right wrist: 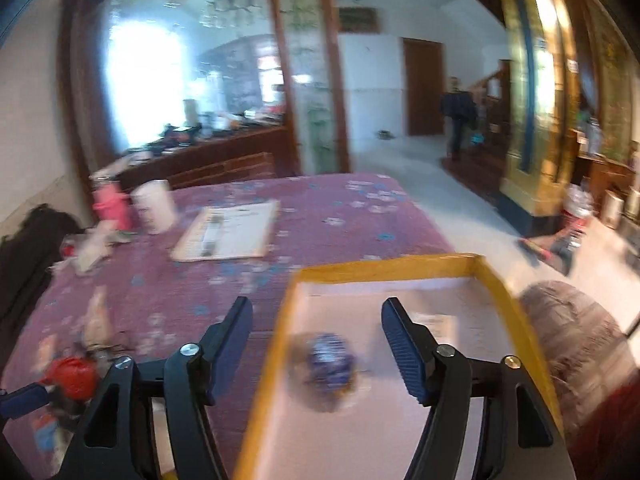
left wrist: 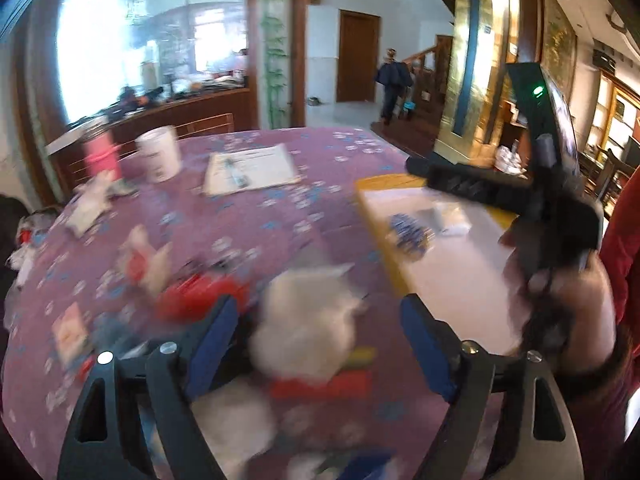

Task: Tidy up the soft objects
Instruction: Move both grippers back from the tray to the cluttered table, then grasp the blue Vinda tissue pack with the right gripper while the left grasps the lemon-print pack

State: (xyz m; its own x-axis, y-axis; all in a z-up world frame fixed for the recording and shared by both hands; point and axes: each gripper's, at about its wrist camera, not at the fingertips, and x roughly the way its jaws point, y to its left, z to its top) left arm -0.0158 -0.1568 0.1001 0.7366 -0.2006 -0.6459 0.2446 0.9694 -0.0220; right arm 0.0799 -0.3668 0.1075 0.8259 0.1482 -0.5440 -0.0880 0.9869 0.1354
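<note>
Gaping empty, left gripper [left wrist: 316,320] frames a white plush [left wrist: 308,332]; right gripper [right wrist: 316,332], tray's blue ball [right wrist: 330,354].

A purple flowered table [right wrist: 320,216] carries soft toys [left wrist: 304,320] between the left tongs [left wrist: 316,344] — a yellow-rimmed tray [right wrist: 360,270] under the right tongs [right wrist: 316,344], papers [right wrist: 228,230] beyond.

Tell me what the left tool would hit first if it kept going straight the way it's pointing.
Most likely the white plush toy, which lies on the purple tablecloth between the open fingers of the left tool. The picture is blurred, so depth is uncertain, but nothing else appears to lie in front of it.
</note>
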